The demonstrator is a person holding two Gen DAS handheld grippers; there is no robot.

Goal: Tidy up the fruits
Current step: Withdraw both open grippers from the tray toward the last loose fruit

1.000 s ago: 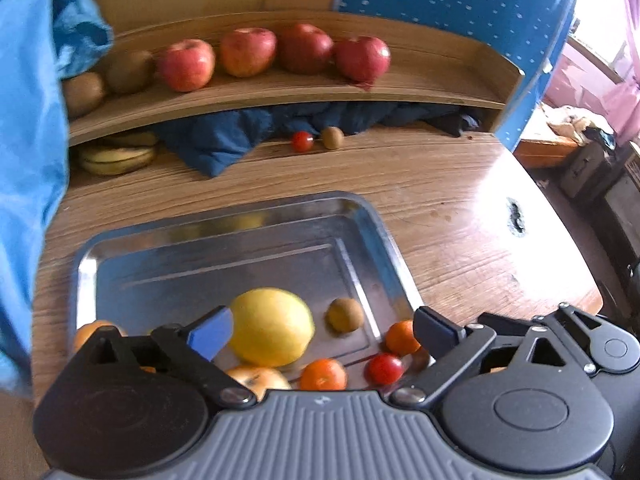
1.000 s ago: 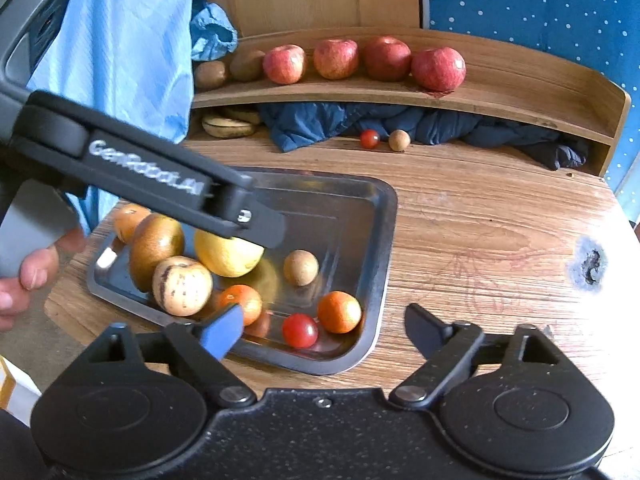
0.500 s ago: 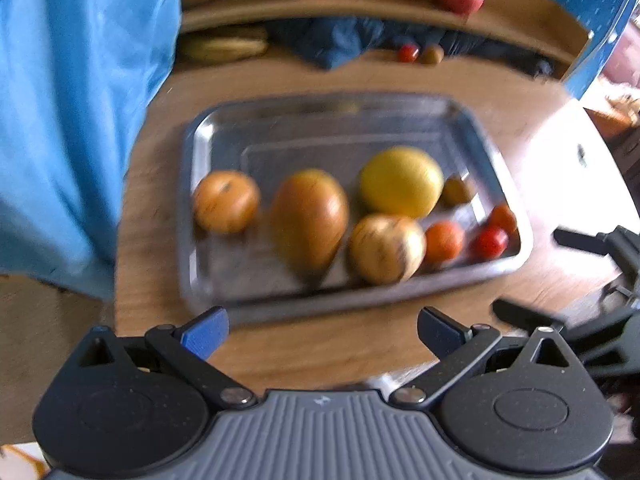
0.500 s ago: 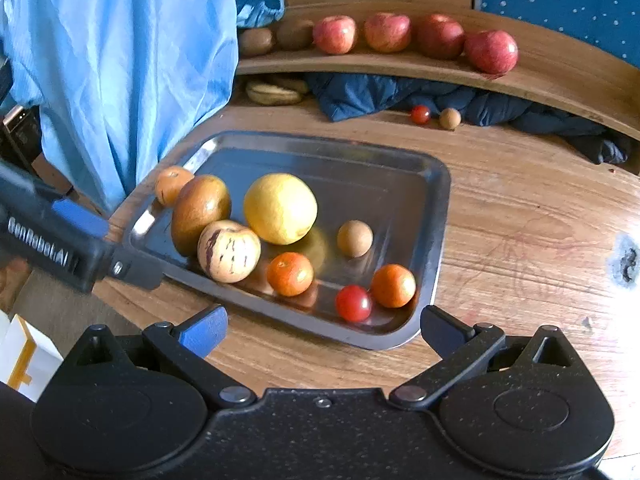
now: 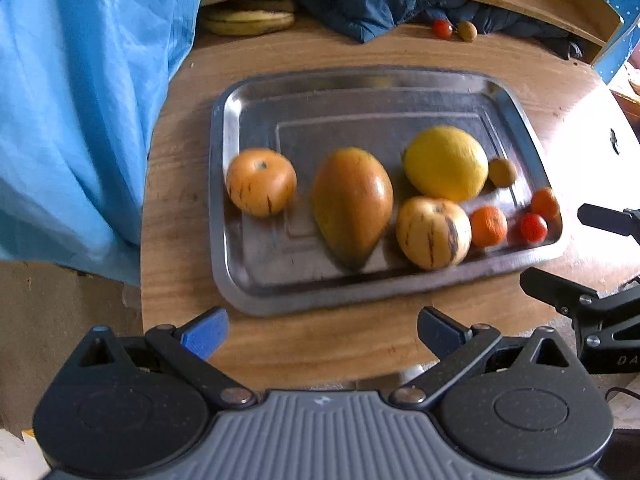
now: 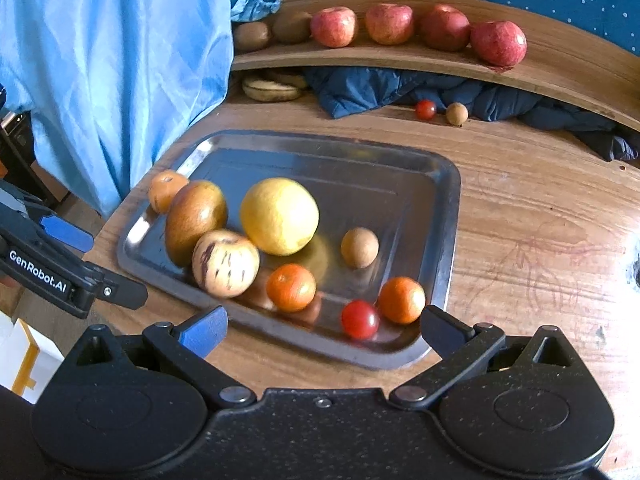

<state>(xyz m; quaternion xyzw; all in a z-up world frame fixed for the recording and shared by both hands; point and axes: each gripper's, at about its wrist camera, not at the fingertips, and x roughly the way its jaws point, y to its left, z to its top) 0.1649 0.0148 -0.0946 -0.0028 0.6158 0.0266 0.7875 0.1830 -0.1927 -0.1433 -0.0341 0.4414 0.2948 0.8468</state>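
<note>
The left gripper (image 5: pixel 322 330) and the right gripper (image 6: pixel 322 330) are both wide open and hold nothing. Just past them, the fruits lie in the metal tray (image 6: pixel 440 184) on the near side. The big yellow fruit (image 6: pixel 279 216) looks heavy, smooth and ready to roll, so grab it around its fat middle. The little red tomato (image 6: pixel 359 319) looks soft. The wooden table (image 6: pixel 540 220) is round, with apples (image 6: pixel 389 23) on the far shelf.

Round wooden counter (image 6: pixel 520 208) carries a metal tray (image 6: pixel 444 216), a dark blue cloth (image 6: pixel 384 88), bananas (image 6: pixel 272 90), one cherry tomato (image 6: pixel 425 109) just beside a small brown fruit (image 6: pixel 456 113). Curved wooden shelf (image 6: pixel 560 60) at the back: four red apples (image 6: pixel 498 42), two kiwis (image 6: pixel 252 36).
</note>
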